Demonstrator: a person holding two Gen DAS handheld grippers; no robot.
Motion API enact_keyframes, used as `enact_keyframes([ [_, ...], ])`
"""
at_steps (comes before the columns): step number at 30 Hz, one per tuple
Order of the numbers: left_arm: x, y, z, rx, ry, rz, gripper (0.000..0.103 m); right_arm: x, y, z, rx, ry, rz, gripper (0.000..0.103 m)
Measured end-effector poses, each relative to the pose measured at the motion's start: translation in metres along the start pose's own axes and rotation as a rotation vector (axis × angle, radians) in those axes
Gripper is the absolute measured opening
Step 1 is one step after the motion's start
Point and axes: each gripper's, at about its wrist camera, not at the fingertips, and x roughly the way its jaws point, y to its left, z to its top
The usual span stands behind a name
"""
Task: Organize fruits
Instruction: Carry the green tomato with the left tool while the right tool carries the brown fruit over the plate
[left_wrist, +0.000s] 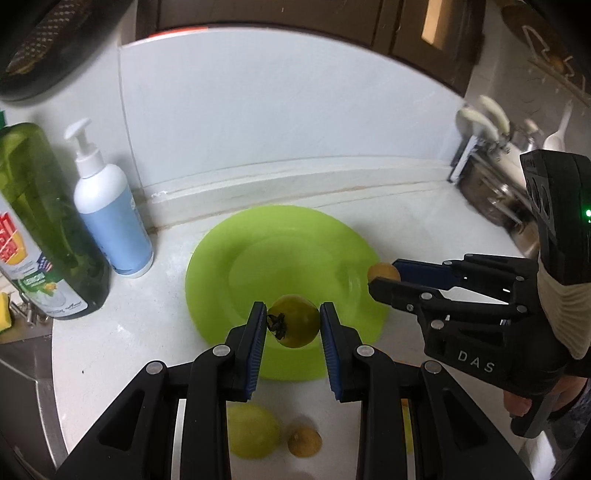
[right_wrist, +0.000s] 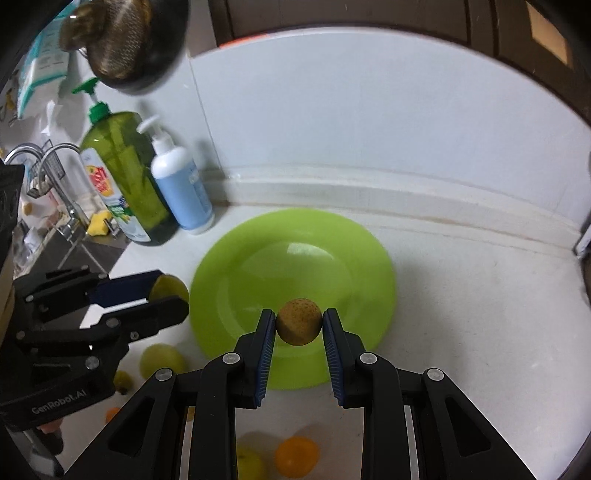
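Observation:
A lime-green plate (left_wrist: 258, 240) (right_wrist: 332, 236) lies bare on the white counter. My left gripper (left_wrist: 293, 325) is shut on a yellow-green fruit with a dark stem (left_wrist: 295, 326), held above the plate's near rim; it also shows in the right wrist view (right_wrist: 170, 291). My right gripper (right_wrist: 299, 323) is shut on a small brown round fruit (right_wrist: 299, 321), held above the plate's near edge; it shows in the left wrist view (left_wrist: 384, 275) at the plate's right rim.
Loose fruits lie on the counter near me: a yellow-green one (left_wrist: 251, 430), a small brown one (left_wrist: 304, 439), an orange one (right_wrist: 297, 456), green ones (right_wrist: 162, 360). A green soap bottle (left_wrist: 40, 221) and a white-blue pump bottle (left_wrist: 110, 210) stand left. A sink (right_wrist: 55, 236) lies far left.

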Motion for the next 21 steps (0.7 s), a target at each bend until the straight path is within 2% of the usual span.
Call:
enact_keyframes([
  [4,0.025,0.004,0.006,-0.011,0.061,0.008,0.03,0.024,-0.009,0.004,-0.003,0.065,0.002,0.028],
  [11,0.056,0.01,0.012,-0.015,0.137,0.022,0.03,0.048,-0.015,0.008,-0.017,0.123,0.007,0.028],
  [21,0.081,0.006,0.016,-0.012,0.197,0.033,0.03,0.071,-0.022,0.011,-0.008,0.167,0.027,0.028],
])
